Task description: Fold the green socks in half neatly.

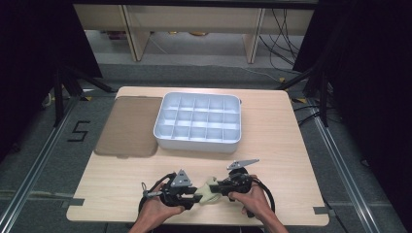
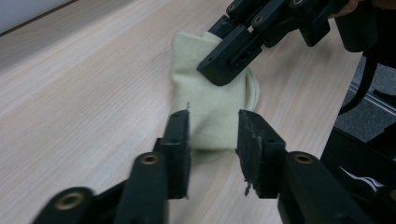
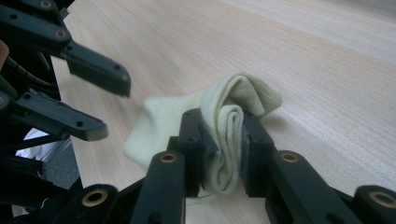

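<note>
A pale yellow-green folded cloth (image 1: 208,190) lies near the table's front edge, between my two grippers. My right gripper (image 3: 222,126) is shut on a bunched fold of the cloth (image 3: 163,121), with the pads pressing it from both sides. Seen from above, that right gripper (image 1: 219,186) comes in from the right. My left gripper (image 2: 214,126) stands open, its jaws either side of the near end of the cloth (image 2: 212,105) without pressing it. In the right gripper view the left gripper (image 3: 109,107) shows spread apart beside the cloth. A hand holds each gripper.
A white tray (image 1: 161,127) divided into several compartments stands at the middle back of the wooden table. A flat brown lid (image 1: 128,127) lies to its left. The table's front edge (image 1: 194,222) runs just below the hands.
</note>
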Action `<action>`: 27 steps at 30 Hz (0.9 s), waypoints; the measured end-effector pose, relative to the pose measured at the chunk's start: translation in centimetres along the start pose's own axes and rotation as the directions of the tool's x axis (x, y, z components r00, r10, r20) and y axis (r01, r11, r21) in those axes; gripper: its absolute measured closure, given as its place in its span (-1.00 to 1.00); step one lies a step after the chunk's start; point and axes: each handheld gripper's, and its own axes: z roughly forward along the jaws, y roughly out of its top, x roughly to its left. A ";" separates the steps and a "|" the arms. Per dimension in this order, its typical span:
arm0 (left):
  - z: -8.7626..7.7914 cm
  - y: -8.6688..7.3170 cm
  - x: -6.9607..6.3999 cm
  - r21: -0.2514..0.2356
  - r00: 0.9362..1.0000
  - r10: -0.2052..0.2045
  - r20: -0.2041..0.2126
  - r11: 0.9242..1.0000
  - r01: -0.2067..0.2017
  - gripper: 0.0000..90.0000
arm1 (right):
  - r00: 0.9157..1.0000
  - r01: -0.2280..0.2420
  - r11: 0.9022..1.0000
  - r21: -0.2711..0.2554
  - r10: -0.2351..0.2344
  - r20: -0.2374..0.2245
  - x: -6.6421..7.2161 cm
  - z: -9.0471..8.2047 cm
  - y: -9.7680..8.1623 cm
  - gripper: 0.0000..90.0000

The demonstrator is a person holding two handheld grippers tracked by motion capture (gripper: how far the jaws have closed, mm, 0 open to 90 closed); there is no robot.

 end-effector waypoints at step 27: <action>-3.7 -4.5 1.4 0.014 0.989 -0.093 -0.117 0.995 0.096 -0.24 | 0.999 0.032 0.999 -0.007 -0.032 0.018 0.4 -0.1 0.1 0.68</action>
